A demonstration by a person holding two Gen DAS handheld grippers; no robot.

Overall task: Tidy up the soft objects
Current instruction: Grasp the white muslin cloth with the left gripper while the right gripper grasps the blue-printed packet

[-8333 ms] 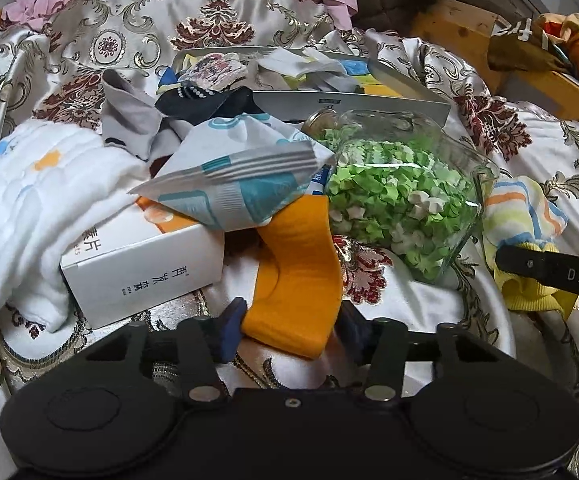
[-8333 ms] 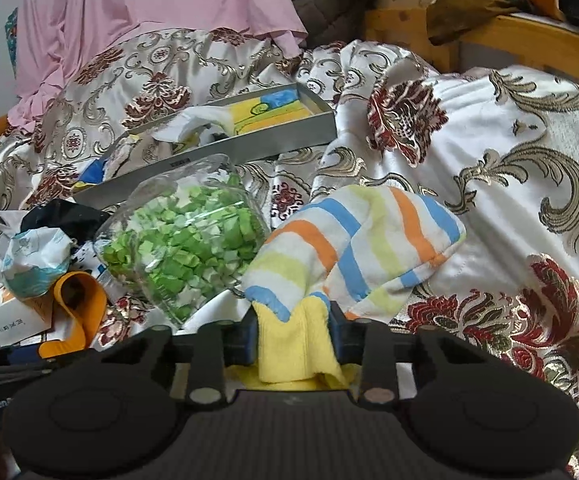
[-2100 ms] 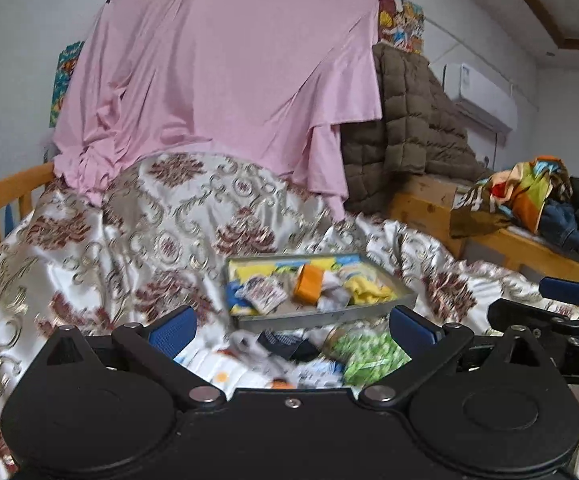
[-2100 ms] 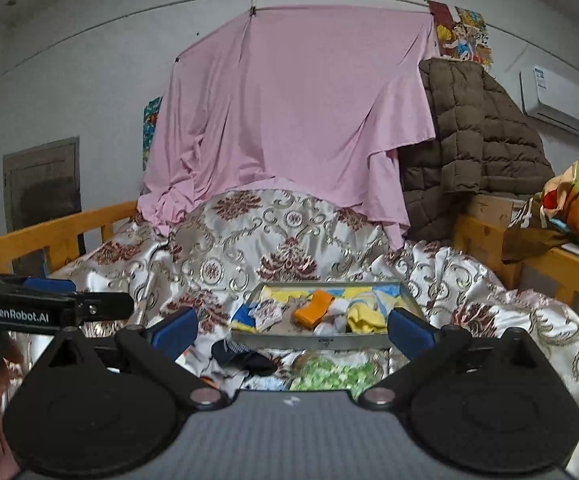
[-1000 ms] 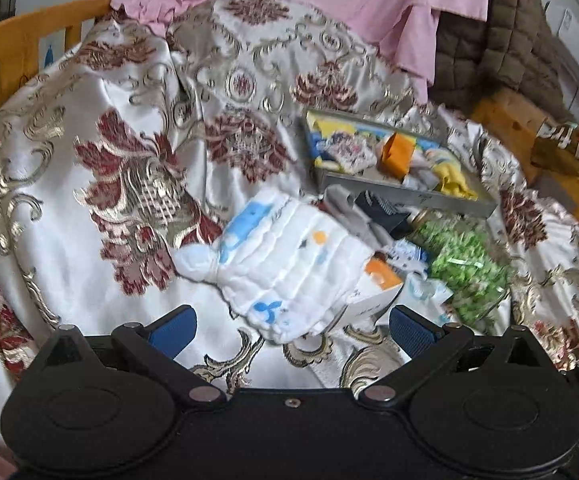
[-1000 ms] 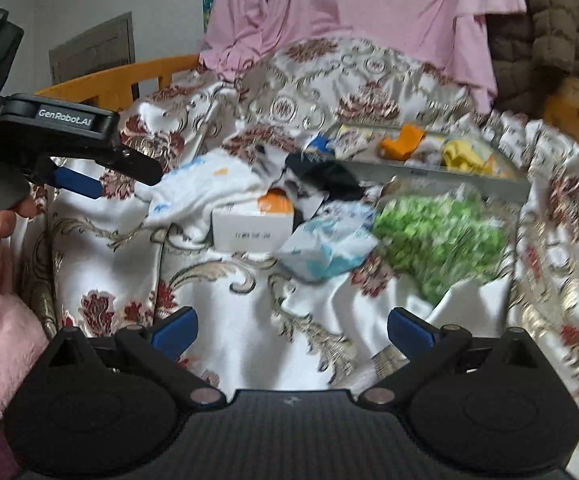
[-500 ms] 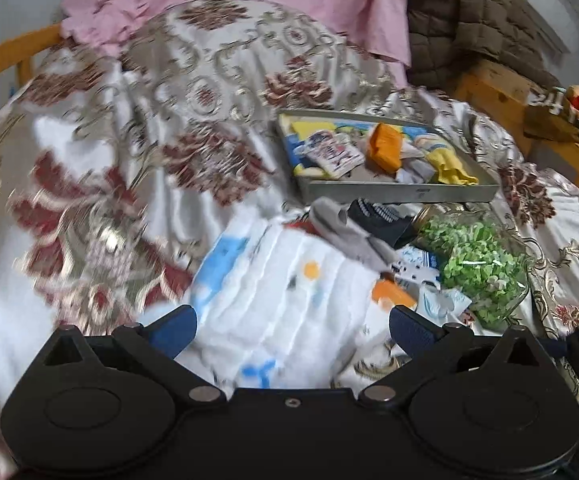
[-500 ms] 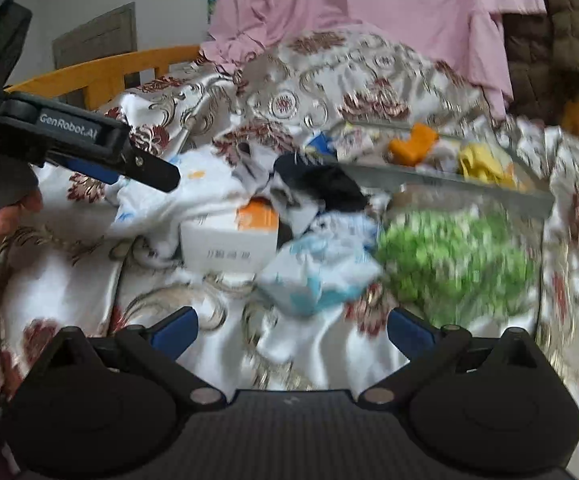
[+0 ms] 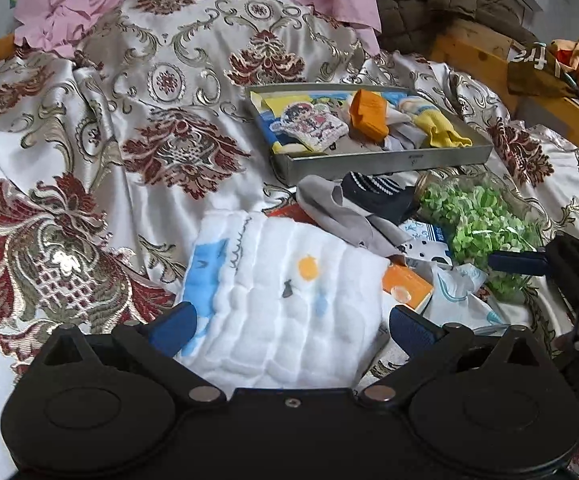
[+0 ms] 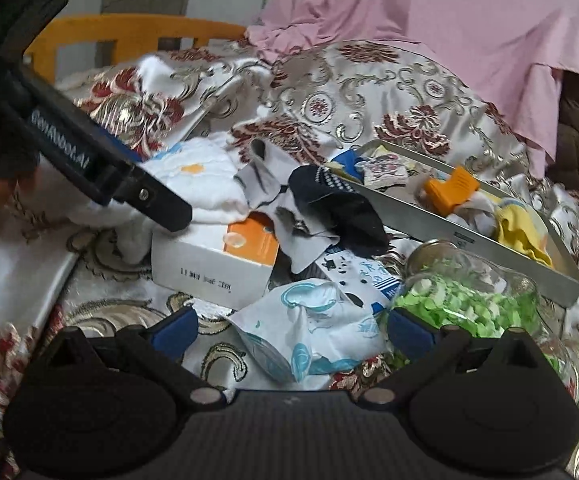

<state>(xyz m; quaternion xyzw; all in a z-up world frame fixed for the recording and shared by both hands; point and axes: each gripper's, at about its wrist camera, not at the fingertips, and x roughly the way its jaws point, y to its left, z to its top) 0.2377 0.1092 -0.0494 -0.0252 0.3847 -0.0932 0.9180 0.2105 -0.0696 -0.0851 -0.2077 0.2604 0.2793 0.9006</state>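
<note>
Two grippers: both over a cluttered bed draped in a cream, gold and maroon brocade cover (image 9: 137, 92).
Left gripper (image 9: 291, 326): jaws spread wide, holding nothing, its blue pads on either side of a white quilted cloth (image 9: 289, 304) printed with blue and orange shapes.
Right gripper (image 10: 291, 326): jaws also wide apart and empty, poised over a crumpled white-and-teal packet (image 10: 309, 332).
Tray: a grey metal tray (image 9: 385, 160) sits farther up the bed, holding an orange sock (image 9: 367, 114), a yellow sock (image 9: 437, 128) and a cartoon-print cloth (image 9: 309, 126).
Loose soft items: a grey sock (image 9: 341, 212) and a navy striped sock (image 9: 377, 194) lie just in front of the tray, touching each other.
Other clutter: a white-and-orange box (image 10: 213, 260) lies partly under the quilted cloth; a glass jar of green paper stars (image 10: 473, 304) lies on its side near the tray's front wall.
Backdrop: a pink sheet (image 10: 429, 12) hangs behind the bed.
</note>
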